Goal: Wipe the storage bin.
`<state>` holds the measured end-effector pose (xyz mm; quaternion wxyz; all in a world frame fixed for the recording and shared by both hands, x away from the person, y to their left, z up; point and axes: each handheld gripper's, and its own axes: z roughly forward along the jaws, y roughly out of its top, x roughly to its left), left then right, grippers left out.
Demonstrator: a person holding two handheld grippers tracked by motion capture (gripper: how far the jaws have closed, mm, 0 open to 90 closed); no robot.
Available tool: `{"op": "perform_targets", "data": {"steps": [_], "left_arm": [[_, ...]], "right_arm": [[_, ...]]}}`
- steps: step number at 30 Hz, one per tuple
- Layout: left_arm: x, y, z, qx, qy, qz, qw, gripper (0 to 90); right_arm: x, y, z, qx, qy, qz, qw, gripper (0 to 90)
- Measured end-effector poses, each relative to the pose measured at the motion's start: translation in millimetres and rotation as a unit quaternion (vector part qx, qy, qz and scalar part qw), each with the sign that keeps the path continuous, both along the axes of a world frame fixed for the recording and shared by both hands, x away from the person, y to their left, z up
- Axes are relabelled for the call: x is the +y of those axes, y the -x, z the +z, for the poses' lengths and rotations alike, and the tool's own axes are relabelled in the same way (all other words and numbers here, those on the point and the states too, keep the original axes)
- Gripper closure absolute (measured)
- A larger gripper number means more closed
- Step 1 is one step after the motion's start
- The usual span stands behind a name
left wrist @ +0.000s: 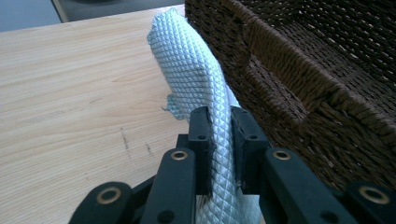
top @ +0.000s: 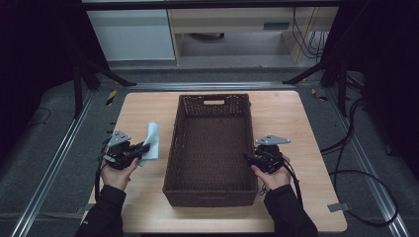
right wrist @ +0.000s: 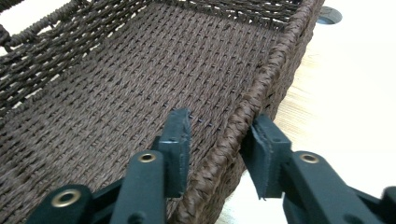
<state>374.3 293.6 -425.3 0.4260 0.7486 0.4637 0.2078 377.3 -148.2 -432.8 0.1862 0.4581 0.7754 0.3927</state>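
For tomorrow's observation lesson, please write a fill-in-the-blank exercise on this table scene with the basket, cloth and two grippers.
1. The left gripper is shut on a pale ____.
2. The right gripper has one jaw on each side of the wicker basket's ____.
3. The basket stands on a ____ table.

Missing words: cloth; rim; wooden

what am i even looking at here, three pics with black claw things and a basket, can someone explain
A person sits at a wooden table and holds a hand-operated clamp tool in each hand. The high view looks down from above; the other two pictures come from cameras riding on each tool, looking along its black jaws.

On the table stands an empty brown wicker basket. The left gripper is pinched shut on a pale blue textured cloth, held up beside the basket's outer wall. The right gripper has one jaw inside and one outside the basket's side rim; a gap shows at the inner pad, so it does not clamp it yet.
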Motion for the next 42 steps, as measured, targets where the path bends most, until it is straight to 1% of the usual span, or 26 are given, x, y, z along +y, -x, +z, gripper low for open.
{"op": "perform_targets", "data": {"steps": [3,5,8,9,12,13,16,17,18,19,20,21,22,24,27,29,30,31,33,35,39,40,41,42], "left_arm": [[-2.1,-0.6,-1.6,0.004,-0.006,-0.002,1.0,78.7],[-3.5,-1.3,-2.6,0.007,-0.009,-0.003,0.9999,78.6],[-3.4,-1.4,-2.2,0.006,-0.009,-0.002,0.9999,78.5],[-2.6,-2.2,-1.2,0.005,-0.01,-0.001,0.9999,78.4],[-2.2,-4.1,-0.7,0.003,-0.006,0.003,1.0,78.4],[-3.1,-6.5,-0.3,0.005,-0.009,0.004,0.9999,78.3],[-5.0,-9.1,0.1,0.004,-0.015,0.004,0.9999,78.0],[-6.8,-12.7,1.4,0.003,-0.016,0.005,0.9999,78.0],[-6.8,-12.7,1.4,0.003,-0.016,0.005,0.9999,78.0],[-8.9,-18.2,2.5,0.002,-0.011,0.007,0.9999,78.0],[-8.9,-18.2,2.5,0.002,-0.011,0.007,0.9999,78.0],[-11.8,-25.6,3.5,0.005,-0.009,0.006,0.9999,78.0],[-13.5,-29.8,4.2,0.003,-0.01,0.008,0.9999,78.0],[-16.3,-36.6,5.1,0.003,-0.007,0.009,0.9999,78.1],[-19.5,-45.2,5.0,-0.002,-0.01,0.01,0.9999,78.0],[-22.3,-53.8,2.0,0.001,-0.021,0.013,0.9997,78.1],[-22.3,-53.8,2.0,0.001,-0.021,0.013,0.9997,78.1],[-24.5,-61.8,-1.6,0.006,-0.03,0.016,0.9994,78.2],[-27.1,-71.8,-7.2,0.013,-0.033,0.019,0.9992,78.3],[-31.0,-80.6,-13.2,0.018,-0.042,0.017,0.9988,78.4],[-38.9,-90.8,-27.8,0.037,-0.056,0.015,0.9977,78.6],[-38.9,-90.8,-27.8,0.037,-0.056,0.015,0.9977,78.8],[-41.9,-95.9,-39.9,0.058,-0.059,0.015,0.9964,78.9],[-41.9,-95.9,-39.9,0.058,-0.059,0.015,0.9964,79.1]], "right_arm": [[1.9,0.8,1.1,-0.003,0.008,-0.005,0.9999,67.1],[0.2,0.7,1.2,-0.002,0.007,-0.005,1.0,68.6],[-3.0,0.7,1.7,0.0,0.005,-0.002,1.0,69.9],[-8.0,0.7,2.4,0.004,0.0,0.0,1.0,72.3],[-12.9,0.8,2.5,0.006,-0.004,0.006,1.0,73.1],[-15.2,2.1,2.5,0.006,-0.004,0.009,0.9999,73.3],[-14.6,3.4,2.9,0.005,0.0,0.009,0.9999,73.3],[-14.7,3.6,2.8,0.005,-0.001,0.009,0.9999,73.3],[-14.8,3.6,2.7,0.006,-0.002,0.01,0.9999,73.3],[-15.2,3.3,2.6,0.006,-0.004,0.011,0.9999,73.3],[-15.4,3.2,2.6,0.007,-0.005,0.012,0.9999,73.3],[-16.0,2.6,2.5,0.007,-0.006,0.014,0.9999,73.3],[-16.4,2.3,2.4,0.007,-0.007,0.016,0.9998,73.3],[-17.8,1.4,1.9,0.008,-0.012,0.02,0.9997,73.3],[-19.2,-1.0,1.6,0.007,-0.014,0.028,0.9995,73.3],[-20.0,-2.6,1.4,0.006,-0.016,0.033,0.9993,73.3],[-20.1,-2.9,1.3,0.006,-0.016,0.035,0.9993,73.3],[-20.0,-3.2,1.4,0.006,-0.016,0.036,0.9992,73.3],[-20.0,-3.7,1.4,0.006,-0.016,0.038,0.9991,73.3],[-19.8,-3.7,1.5,0.007,-0.015,0.037,0.9992,73.3],[-19.8,-3.9,1.5,0.008,-0.016,0.037,0.9992,73.1],[-19.9,-4.0,1.5,0.007,-0.016,0.037,0.9992,73.1],[-20.0,-4.1,1.5,0.007,-0.016,0.037,0.9991,73.1],[-20.0,-4.1,1.5,0.007,-0.016,0.037,0.9991,73.1]]}}
